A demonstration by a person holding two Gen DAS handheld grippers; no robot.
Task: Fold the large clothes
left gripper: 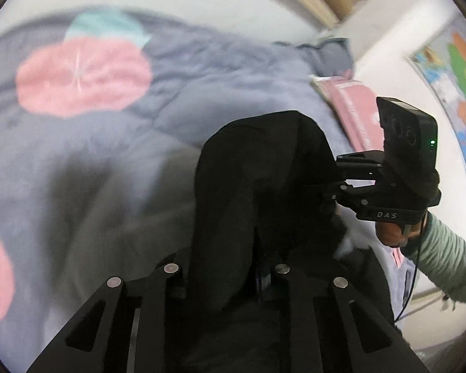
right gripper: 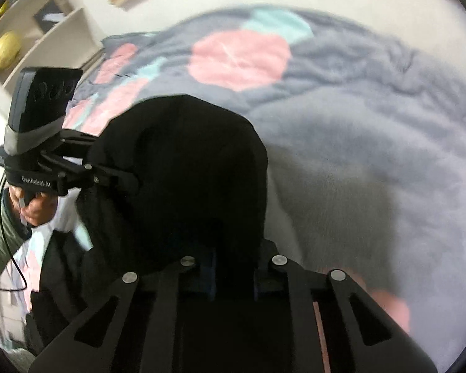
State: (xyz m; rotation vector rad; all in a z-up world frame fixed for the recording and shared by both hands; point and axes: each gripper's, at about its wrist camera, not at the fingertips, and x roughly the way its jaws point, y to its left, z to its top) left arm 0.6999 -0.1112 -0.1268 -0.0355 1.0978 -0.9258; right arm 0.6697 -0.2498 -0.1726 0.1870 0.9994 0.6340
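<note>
A large black garment (left gripper: pixel 258 186) hangs bunched in front of both cameras, lifted above the bed. My left gripper (left gripper: pixel 233 279) is shut on its cloth, which drapes over and hides the fingertips. My right gripper (right gripper: pixel 233 267) is shut on the same black garment (right gripper: pixel 186 161), fingertips also hidden by folds. In the left wrist view the right gripper (left gripper: pixel 335 186) bites the garment's right edge. In the right wrist view the left gripper (right gripper: pixel 130 180) bites its left edge. The two grippers are close together.
A grey-blue fleece blanket (left gripper: pixel 93 161) with pink and teal circles covers the bed (right gripper: pixel 372 155) below. A pink book (left gripper: pixel 357 108) lies by the wall. A map poster (left gripper: pixel 459 93) hangs on the wall. Shelves with a yellow ball (right gripper: pixel 6 49) stand at left.
</note>
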